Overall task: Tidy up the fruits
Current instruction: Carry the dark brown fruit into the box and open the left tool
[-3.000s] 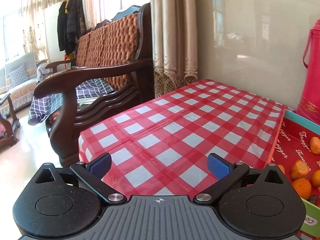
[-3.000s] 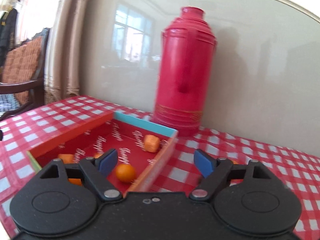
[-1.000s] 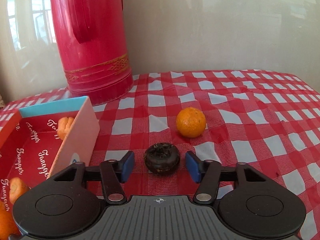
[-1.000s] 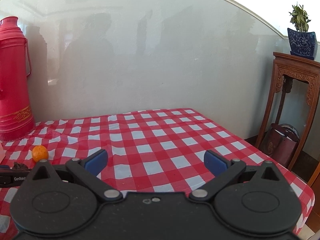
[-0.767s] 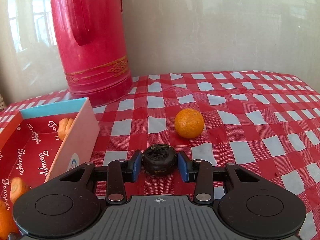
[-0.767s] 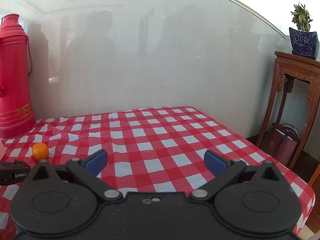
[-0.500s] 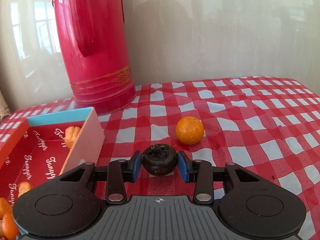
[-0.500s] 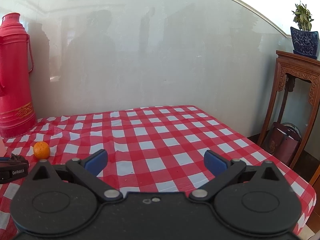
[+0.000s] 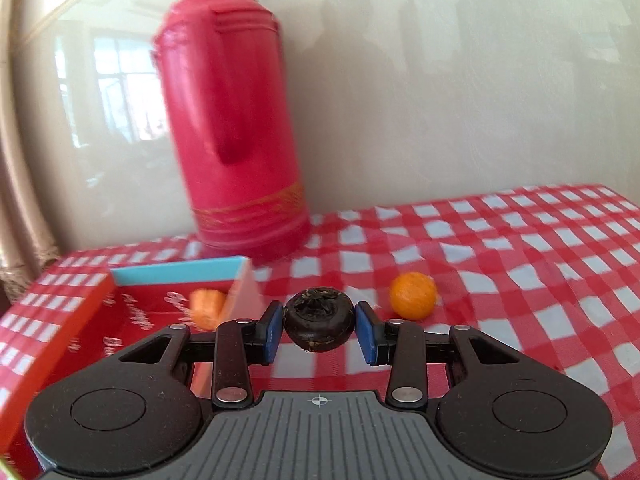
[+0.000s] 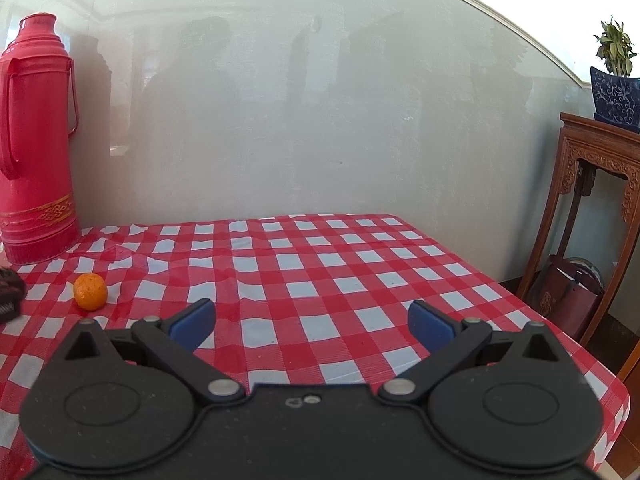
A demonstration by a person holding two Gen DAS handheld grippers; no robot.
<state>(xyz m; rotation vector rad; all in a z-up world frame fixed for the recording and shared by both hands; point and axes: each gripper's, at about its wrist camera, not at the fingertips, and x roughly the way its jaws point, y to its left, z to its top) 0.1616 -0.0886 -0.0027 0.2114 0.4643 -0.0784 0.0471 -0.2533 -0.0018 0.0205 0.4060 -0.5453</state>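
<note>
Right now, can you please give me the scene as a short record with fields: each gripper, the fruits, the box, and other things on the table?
left gripper: shut on dark fruit, held clear of the cloth
right gripper: open, nothing between the jaws
orange: loose on the cloth, right of the dark fruit in the left view
box: red inside, blue far wall, left of the dark fruit; an orange piece lies in it
flask: red, upright by the wall, behind the box
</note>
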